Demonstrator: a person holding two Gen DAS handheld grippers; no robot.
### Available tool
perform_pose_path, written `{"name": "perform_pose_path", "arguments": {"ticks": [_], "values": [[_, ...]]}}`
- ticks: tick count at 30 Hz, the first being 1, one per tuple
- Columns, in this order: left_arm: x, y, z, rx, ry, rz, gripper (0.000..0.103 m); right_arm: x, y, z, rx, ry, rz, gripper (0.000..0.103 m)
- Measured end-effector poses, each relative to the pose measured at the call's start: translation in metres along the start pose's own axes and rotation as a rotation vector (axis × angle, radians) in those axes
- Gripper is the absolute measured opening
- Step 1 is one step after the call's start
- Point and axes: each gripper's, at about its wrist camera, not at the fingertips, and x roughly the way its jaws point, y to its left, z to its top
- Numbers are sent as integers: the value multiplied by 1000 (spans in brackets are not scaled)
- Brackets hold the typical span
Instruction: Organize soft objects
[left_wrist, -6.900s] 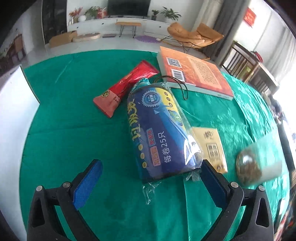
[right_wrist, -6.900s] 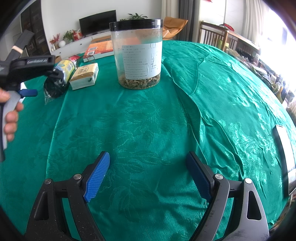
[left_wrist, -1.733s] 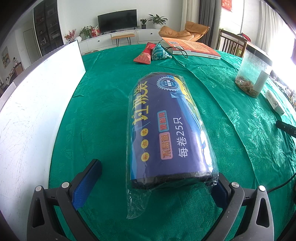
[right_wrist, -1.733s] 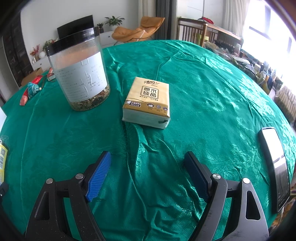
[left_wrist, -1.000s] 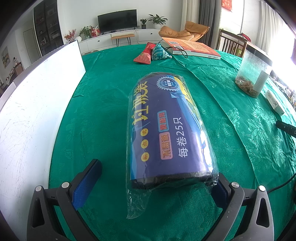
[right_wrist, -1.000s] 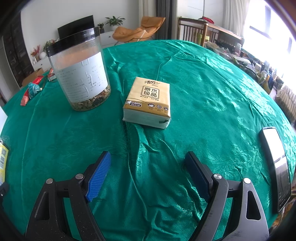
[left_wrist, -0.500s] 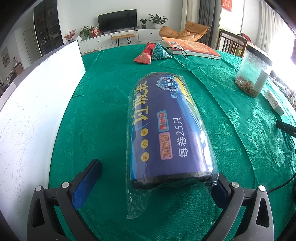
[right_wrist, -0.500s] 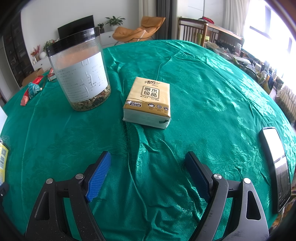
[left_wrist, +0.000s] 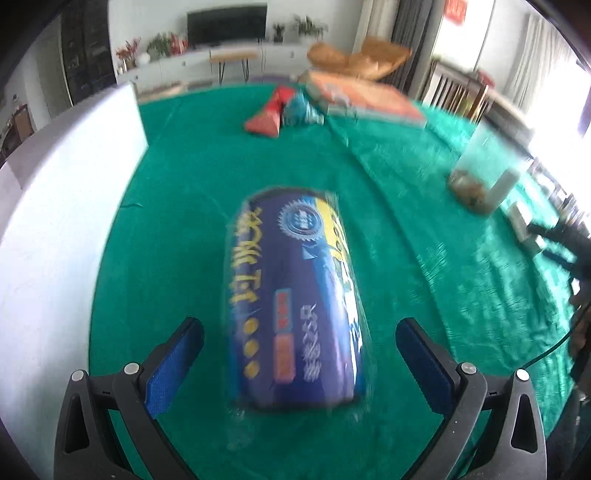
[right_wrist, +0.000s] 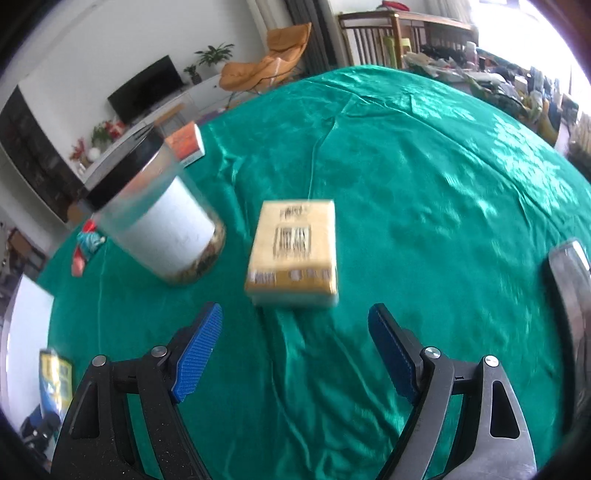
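A blue plastic-wrapped roll pack (left_wrist: 295, 299) lies lengthwise on the green tablecloth (left_wrist: 177, 206). My left gripper (left_wrist: 300, 363) is open, its blue pads either side of the pack's near end without touching it. A yellow tissue pack (right_wrist: 293, 253) lies flat on the cloth just beyond my right gripper (right_wrist: 295, 349), which is open and empty. A corner of the roll pack shows at the left edge of the right wrist view (right_wrist: 55, 376). Both views are motion-blurred.
A white board (left_wrist: 55, 221) stands along the left. A red snack packet (left_wrist: 271, 112), a small blue pouch (left_wrist: 301, 109) and an orange book (left_wrist: 365, 98) lie at the far side. A clear jar with a black lid (right_wrist: 155, 210) stands left of the tissues. A phone (right_wrist: 570, 280) lies at right.
Both grippers have lifted and pulled back, blurring the views. The left pads now stand clear of the roll pack. The right gripper has turned and drawn nearer the tissue pack.
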Motion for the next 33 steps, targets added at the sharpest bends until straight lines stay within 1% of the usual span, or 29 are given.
{"name": "perform_pose_path", "arguments": {"ticks": [1, 2, 3, 4, 5, 7, 9, 10, 12, 14, 15, 16, 18, 19, 21, 22, 23, 25, 26, 27, 28, 29, 30, 31, 32, 33], "values": [[5, -4, 4, 7, 8, -5, 81, 9, 5, 8, -17, 22, 6, 82], [6, -6, 5, 3, 4, 17, 56, 15, 8, 13, -35, 42, 4, 71], [5, -5, 7, -1, -5, -8, 55, 20, 11, 17, -51, 55, -41, 54], [2, -1, 7, -21, -13, -51, 55, 19, 11, 18, -52, 52, -65, 54], [-3, 2, 5, -37, -26, -72, 55, 14, 11, 19, -46, 32, -70, 54], [-18, 6, 2, -47, -48, -87, 55, -12, 13, 11, -69, -41, -58, 54], [-44, 12, -5, -61, -70, -158, 55, -43, 25, -2, -120, -97, -46, 54], [-56, 15, -9, -70, -79, -192, 55, -56, 32, -8, -139, -112, -26, 54], [-82, 26, -13, -81, -101, -222, 55, -85, 58, -23, -199, -133, 46, 54], [-115, 46, -15, -90, -149, -214, 55, -108, 89, -35, -267, -153, 113, 54], [-132, 59, -14, -94, -175, -193, 55, -122, 111, -44, -311, -164, 155, 54], [-151, 77, -15, -101, -207, -152, 55, -134, 132, -50, -349, -174, 200, 54], [-178, 107, -21, -122, -242, -74, 56, -162, 183, -63, -431, -198, 304, 54], [-190, 126, -25, -141, -256, -23, 56, -172, 203, -69, -460, -204, 352, 54], [-209, 164, -37, -186, -270, 90, 57, -195, 256, -84, -519, -196, 486, 54], [-214, 188, -45, -218, -260, 163, 57, -201, 274, -91, -542, -189, 529, 54], [-216, 205, -53, -245, -248, 218, 59, -207, 297, -101, -572, -178, 581, 55], [-213, 241, -72, -310, -219, 336, 74, -210, 341, -121, -623, -125, 684, 55], [-210, 253, -78, -334, -207, 371, 87, -206, 355, -130, -636, -95, 726, 59], [-208, 263, -84, -356, -198, 404, 91, -200, 372, -141, -658, -45, 783, 65], [-205, 270, -90, -372, -192, 432, 91, -191, 386, -151, -689, 14, 818, 70], [-204, 275, -93, -379, -187, 460, 91, -181, 394, -159, -716, 65, 818, 71], [-205, 276, -94, -380, -190, 485, 91, -173, 397, -165, -729, 92, 804, 71], [-205, 277, -95, -381, -200, 495, 91, -166, 393, -168, -732, 95, 792, 71], [-207, 274, -92, -383, -220, 503, 91, -161, 384, -170, -731, 72, 774, 71], [-209, 269, -88, -383, -245, 494, 91, -154, 369, -170, -732, 33, 733, 71]]}}
